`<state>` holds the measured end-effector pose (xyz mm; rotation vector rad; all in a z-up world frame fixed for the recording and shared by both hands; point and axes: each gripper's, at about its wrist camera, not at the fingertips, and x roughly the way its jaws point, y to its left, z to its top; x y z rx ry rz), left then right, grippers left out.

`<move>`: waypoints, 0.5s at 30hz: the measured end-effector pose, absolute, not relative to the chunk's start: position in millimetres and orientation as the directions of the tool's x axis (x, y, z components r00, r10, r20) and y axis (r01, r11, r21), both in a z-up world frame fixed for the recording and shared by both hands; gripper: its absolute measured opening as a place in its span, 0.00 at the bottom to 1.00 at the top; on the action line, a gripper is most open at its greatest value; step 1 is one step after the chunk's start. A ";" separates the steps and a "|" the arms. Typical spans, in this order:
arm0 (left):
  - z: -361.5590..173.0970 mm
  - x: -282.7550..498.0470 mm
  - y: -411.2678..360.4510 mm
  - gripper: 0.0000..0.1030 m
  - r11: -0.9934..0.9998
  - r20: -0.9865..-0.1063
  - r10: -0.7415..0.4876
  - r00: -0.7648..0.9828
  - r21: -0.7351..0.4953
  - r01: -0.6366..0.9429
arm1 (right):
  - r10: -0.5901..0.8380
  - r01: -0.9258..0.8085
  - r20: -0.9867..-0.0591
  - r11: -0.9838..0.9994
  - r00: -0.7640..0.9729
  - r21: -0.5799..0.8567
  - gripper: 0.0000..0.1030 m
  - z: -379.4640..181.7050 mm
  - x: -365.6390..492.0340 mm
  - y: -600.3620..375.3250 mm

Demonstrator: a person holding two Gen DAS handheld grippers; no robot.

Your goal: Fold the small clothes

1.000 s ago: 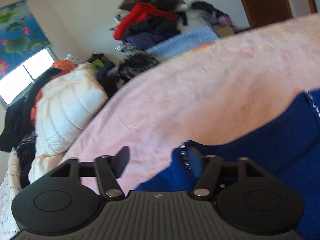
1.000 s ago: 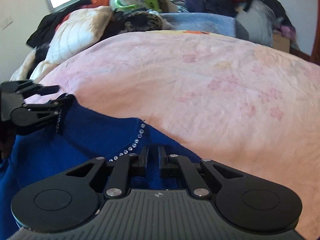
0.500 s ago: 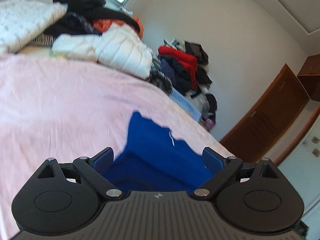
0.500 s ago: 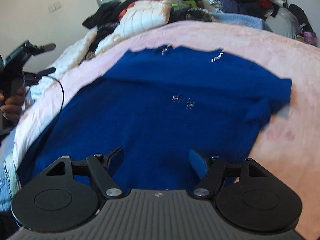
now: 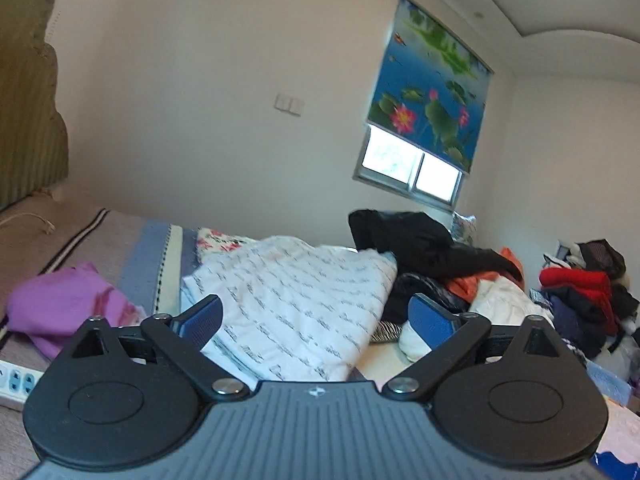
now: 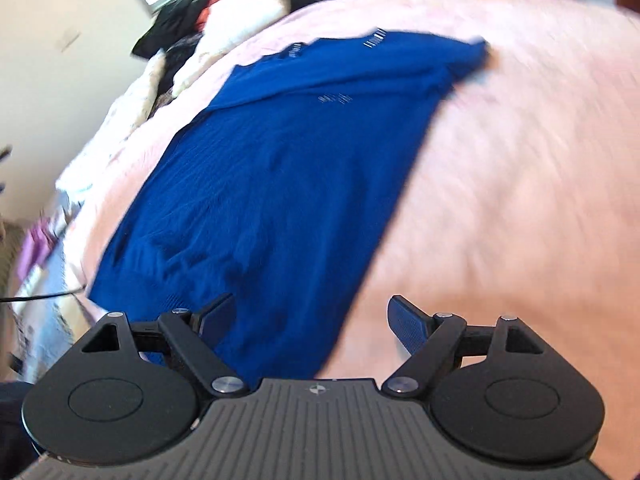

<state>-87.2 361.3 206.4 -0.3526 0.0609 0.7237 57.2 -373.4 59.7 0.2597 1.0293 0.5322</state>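
We see the blue garment (image 6: 280, 168) smeared by motion blur, its near hem hidden behind the right gripper (image 6: 310, 322); the clothes pile (image 6: 240, 4) beyond is too blurred to identify.

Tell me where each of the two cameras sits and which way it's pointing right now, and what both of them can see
Left wrist: on the left gripper, facing nearly level toward the wall and the window over a white printed quilt; only its own opening fingers show, nothing between them.
Right wrist: on the right gripper, angled down at the blue garment on the pink bedspread; its own opening fingers show, not pressing the cloth.
Shared: the clothes pile under the window.
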 end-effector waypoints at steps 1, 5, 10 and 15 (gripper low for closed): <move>206.8 -89.6 363.8 1.00 0.704 -0.185 0.608 0.772 -0.324 -0.632 | 0.548 -0.250 -0.738 0.837 0.395 0.487 0.83 59.4 48.3 -385.3; 167.2 -71.7 344.1 1.00 0.756 -0.311 0.325 0.893 -0.483 -0.443 | 0.617 -0.115 -0.666 0.763 0.420 0.636 0.87 51.3 22.9 -411.7; 72.8 -42.9 281.0 1.00 0.745 -0.513 -0.115 0.851 -0.610 -0.268 | 0.728 -0.019 -0.595 0.638 0.340 0.770 0.85 11.6 11.7 -396.4; 13.5 -38.2 249.2 1.00 0.665 -0.561 -0.417 0.715 -0.725 -0.181 | 0.760 -0.017 -0.540 0.584 0.362 0.812 0.91 6.6 -0.3 -380.6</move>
